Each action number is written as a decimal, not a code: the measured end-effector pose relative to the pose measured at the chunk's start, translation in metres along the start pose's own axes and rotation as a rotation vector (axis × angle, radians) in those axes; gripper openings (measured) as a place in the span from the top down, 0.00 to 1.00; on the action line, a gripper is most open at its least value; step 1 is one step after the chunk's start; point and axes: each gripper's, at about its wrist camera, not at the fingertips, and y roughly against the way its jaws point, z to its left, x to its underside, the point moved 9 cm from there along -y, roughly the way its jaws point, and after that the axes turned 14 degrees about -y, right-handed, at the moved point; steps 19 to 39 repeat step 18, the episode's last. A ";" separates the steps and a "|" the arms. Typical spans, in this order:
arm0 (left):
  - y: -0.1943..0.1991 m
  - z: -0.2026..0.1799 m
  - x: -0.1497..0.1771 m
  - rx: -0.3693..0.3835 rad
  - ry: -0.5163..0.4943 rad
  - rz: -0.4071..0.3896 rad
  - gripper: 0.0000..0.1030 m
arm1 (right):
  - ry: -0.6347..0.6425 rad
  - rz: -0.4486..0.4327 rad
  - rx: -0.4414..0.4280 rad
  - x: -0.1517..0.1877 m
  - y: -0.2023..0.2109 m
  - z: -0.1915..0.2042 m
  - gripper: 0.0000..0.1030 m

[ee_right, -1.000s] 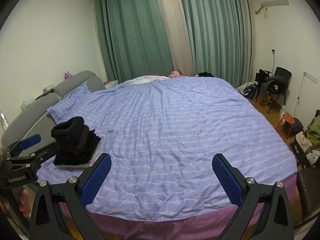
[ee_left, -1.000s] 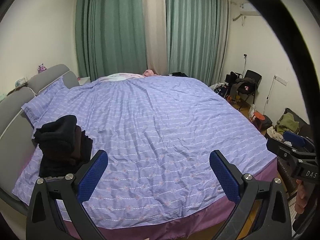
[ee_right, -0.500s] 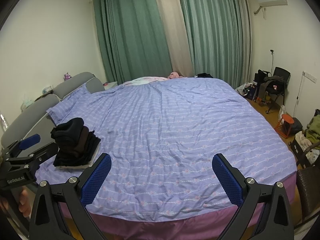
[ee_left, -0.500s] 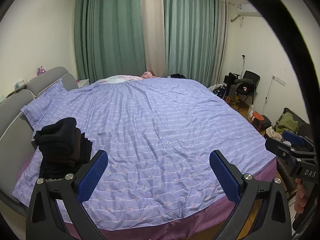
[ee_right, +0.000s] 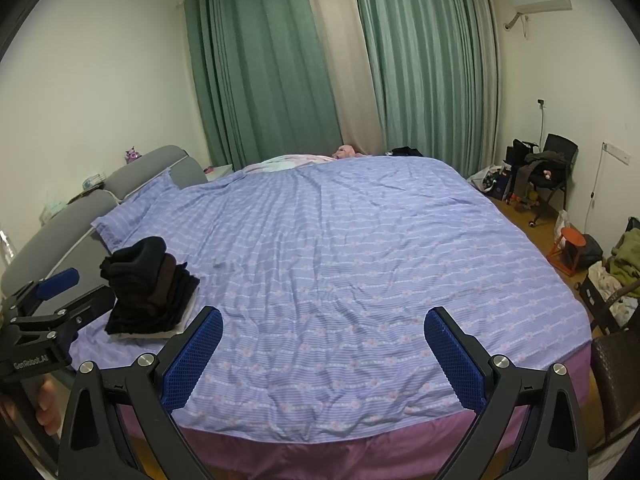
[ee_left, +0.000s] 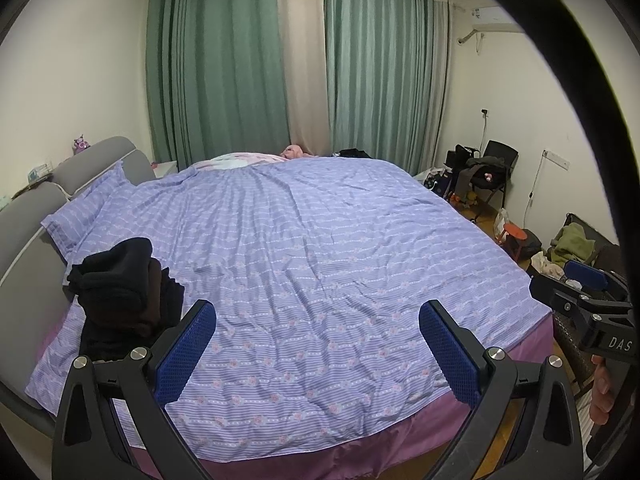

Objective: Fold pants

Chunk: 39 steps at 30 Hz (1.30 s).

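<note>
The left hand-held gripper (ee_left: 316,344) was held above the near edge of the bed (ee_left: 320,248). Its two blue fingers (ee_left: 186,354) were wide apart, with nothing between them. The right hand-held gripper (ee_right: 323,350) was above the same edge, spread wide too and holding nothing. A stack of folded dark pants (ee_right: 150,290) sat on the purple striped cover, near the bed's near left corner, close to the gray headboard (ee_right: 156,170). Neither hand-held gripper touched the stack.

Dim, even indoor light; soft shadows; strong fisheye bending, dark vignette at edges; sharp focus.
</note>
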 end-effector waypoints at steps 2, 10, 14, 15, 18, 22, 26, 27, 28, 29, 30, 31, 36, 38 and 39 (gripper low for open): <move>0.001 0.001 -0.001 0.003 -0.002 -0.004 0.00 | -0.001 0.000 0.000 0.000 0.000 0.000 0.01; 0.003 0.005 -0.002 -0.004 -0.011 -0.018 0.00 | -0.002 -0.004 0.000 0.001 0.000 -0.001 0.01; 0.001 0.007 -0.001 -0.004 -0.006 -0.012 0.00 | -0.004 -0.002 0.000 0.000 0.000 -0.001 0.01; 0.000 0.007 -0.001 -0.003 -0.005 -0.010 0.00 | -0.004 -0.002 0.000 0.000 0.000 -0.001 0.01; -0.002 0.007 0.000 -0.003 -0.003 -0.003 0.00 | -0.004 -0.001 0.001 0.001 0.000 -0.001 0.01; -0.002 0.007 0.000 -0.003 -0.003 -0.003 0.00 | -0.004 -0.001 0.001 0.001 0.000 -0.001 0.01; -0.002 0.007 0.000 -0.003 -0.003 -0.003 0.00 | -0.004 -0.001 0.001 0.001 0.000 -0.001 0.01; -0.002 0.007 0.000 -0.003 -0.003 -0.003 0.00 | -0.004 -0.001 0.001 0.001 0.000 -0.001 0.01; -0.002 0.007 0.000 -0.003 -0.003 -0.003 0.00 | -0.004 -0.001 0.001 0.001 0.000 -0.001 0.01; -0.002 0.007 0.000 -0.003 -0.003 -0.003 0.00 | -0.004 -0.001 0.001 0.001 0.000 -0.001 0.01; -0.002 0.007 0.000 -0.003 -0.003 -0.003 0.00 | -0.004 -0.001 0.001 0.001 0.000 -0.001 0.01; -0.002 0.007 0.000 -0.003 -0.003 -0.003 0.00 | -0.004 -0.001 0.001 0.001 0.000 -0.001 0.01; -0.002 0.007 0.000 -0.003 -0.003 -0.003 0.00 | -0.004 -0.001 0.001 0.001 0.000 -0.001 0.01; -0.002 0.007 0.000 -0.003 -0.003 -0.003 0.00 | -0.004 -0.001 0.001 0.001 0.000 -0.001 0.01; -0.002 0.007 0.000 -0.003 -0.003 -0.003 0.00 | -0.004 -0.001 0.001 0.001 0.000 -0.001 0.01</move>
